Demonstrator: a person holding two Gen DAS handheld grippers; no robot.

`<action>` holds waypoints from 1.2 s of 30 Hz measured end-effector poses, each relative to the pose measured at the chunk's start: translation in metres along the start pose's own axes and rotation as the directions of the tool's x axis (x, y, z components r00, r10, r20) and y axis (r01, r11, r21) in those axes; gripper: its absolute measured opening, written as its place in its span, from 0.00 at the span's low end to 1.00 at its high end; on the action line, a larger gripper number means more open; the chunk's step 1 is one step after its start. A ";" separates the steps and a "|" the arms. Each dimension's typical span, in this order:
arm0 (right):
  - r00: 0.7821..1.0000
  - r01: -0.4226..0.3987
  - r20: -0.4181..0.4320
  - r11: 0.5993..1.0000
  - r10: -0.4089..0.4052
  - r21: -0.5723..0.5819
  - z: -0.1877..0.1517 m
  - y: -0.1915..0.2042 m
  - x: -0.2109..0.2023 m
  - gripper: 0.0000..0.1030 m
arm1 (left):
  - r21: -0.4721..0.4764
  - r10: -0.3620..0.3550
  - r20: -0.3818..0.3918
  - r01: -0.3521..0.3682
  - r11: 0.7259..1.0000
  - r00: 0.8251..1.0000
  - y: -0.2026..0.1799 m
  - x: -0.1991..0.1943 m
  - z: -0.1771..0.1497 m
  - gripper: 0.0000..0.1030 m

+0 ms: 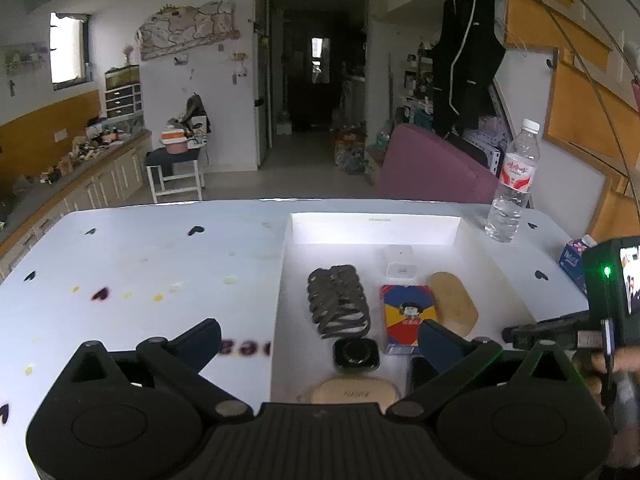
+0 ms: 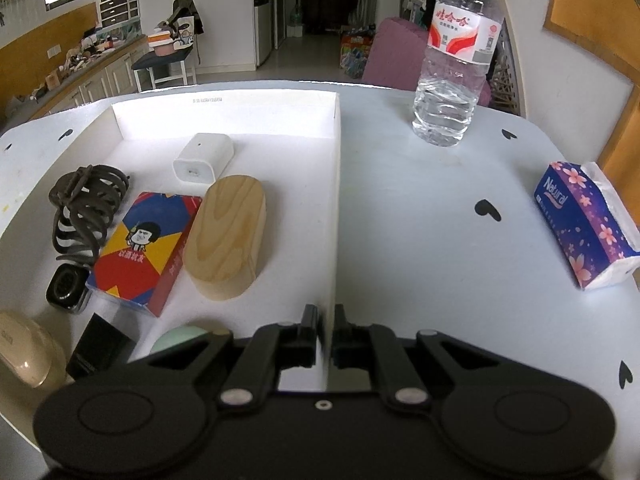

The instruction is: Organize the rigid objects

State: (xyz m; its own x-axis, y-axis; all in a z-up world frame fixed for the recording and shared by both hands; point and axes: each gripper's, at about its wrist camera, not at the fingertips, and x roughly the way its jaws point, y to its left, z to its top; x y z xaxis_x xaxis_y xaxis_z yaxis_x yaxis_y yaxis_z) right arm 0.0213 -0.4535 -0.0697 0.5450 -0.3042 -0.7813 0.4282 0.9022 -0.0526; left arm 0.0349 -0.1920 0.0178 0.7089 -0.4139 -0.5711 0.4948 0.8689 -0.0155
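A white box tray (image 1: 492,280) (image 2: 335,168) on the table holds a coiled dark cable (image 1: 338,300) (image 2: 86,204), a colourful card box (image 1: 406,314) (image 2: 140,248), a wooden oval block (image 1: 454,302) (image 2: 228,232), a white charger (image 1: 400,264) (image 2: 204,156), a black smartwatch (image 1: 356,354) (image 2: 66,288), a beige case (image 1: 356,390) (image 2: 26,360) and a black block (image 2: 100,350). My left gripper (image 1: 320,340) is open over the tray's near left part. My right gripper (image 2: 327,320) is shut on the tray's right wall.
A water bottle (image 1: 514,180) (image 2: 456,52) stands on the table behind and to the right of the tray. A purple tissue pack (image 1: 574,260) (image 2: 584,224) lies at the table's right edge. The white table (image 1: 140,264) extends left of the tray.
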 end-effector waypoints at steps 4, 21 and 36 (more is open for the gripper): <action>1.000 0.004 0.001 1.000 -0.004 -0.005 0.000 0.001 0.000 0.08 | -0.010 0.007 0.004 -0.007 1.000 1.000 0.008 -0.007 -0.013 1.00; 0.984 -0.024 0.175 0.999 0.019 0.025 -0.007 0.013 -0.094 0.47 | -0.026 -0.021 0.012 0.021 0.999 1.000 0.023 -0.022 -0.036 1.00; 0.937 0.004 0.349 0.999 -0.016 0.036 -0.089 0.039 -0.177 0.91 | 0.047 -0.012 0.048 0.010 0.999 0.999 0.024 -0.043 -0.061 1.00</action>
State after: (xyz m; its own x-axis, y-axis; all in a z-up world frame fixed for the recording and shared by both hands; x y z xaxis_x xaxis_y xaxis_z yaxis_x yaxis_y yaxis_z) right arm -0.1228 -0.3375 0.0113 0.7552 -0.4062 -0.5144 0.4558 0.8895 -0.0331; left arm -0.0145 -0.1370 -0.0081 0.7261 -0.4371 -0.5307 0.5250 0.8509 0.0174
